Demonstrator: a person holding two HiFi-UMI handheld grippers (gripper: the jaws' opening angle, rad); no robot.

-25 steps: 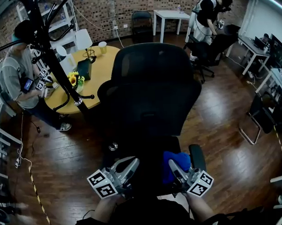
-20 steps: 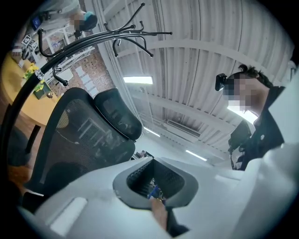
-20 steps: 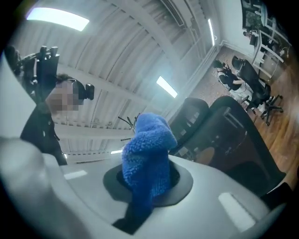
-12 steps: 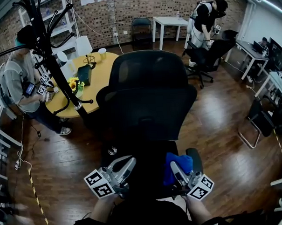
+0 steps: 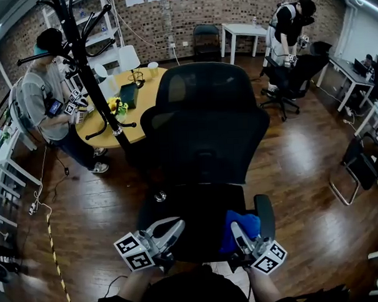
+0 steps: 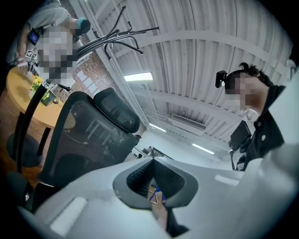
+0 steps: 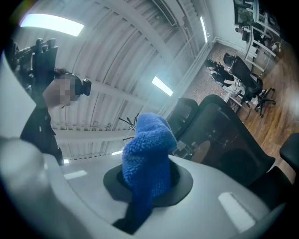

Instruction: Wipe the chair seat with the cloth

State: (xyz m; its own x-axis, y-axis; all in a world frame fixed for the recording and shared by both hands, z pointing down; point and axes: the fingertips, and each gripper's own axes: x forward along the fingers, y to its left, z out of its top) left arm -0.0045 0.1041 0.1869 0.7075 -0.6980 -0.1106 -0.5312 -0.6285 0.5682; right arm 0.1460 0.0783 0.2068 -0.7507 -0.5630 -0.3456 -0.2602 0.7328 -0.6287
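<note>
Blue, nubby cloth (image 7: 147, 158) sits bunched into a soft wad, pinched in the closed jaws of your right hand-held gripper (image 5: 244, 242). It is at the front right of the chair seat (image 5: 195, 219), just beside the padded armrest (image 5: 264, 214), likely so a thick pad meets the surface. Your left hand-held gripper (image 5: 169, 233) has its jaws together on nothing above the seat's front left, seemingly clear of the wiping path. The seat looks dark, flat and smooth, so the cloth should glide.
</note>
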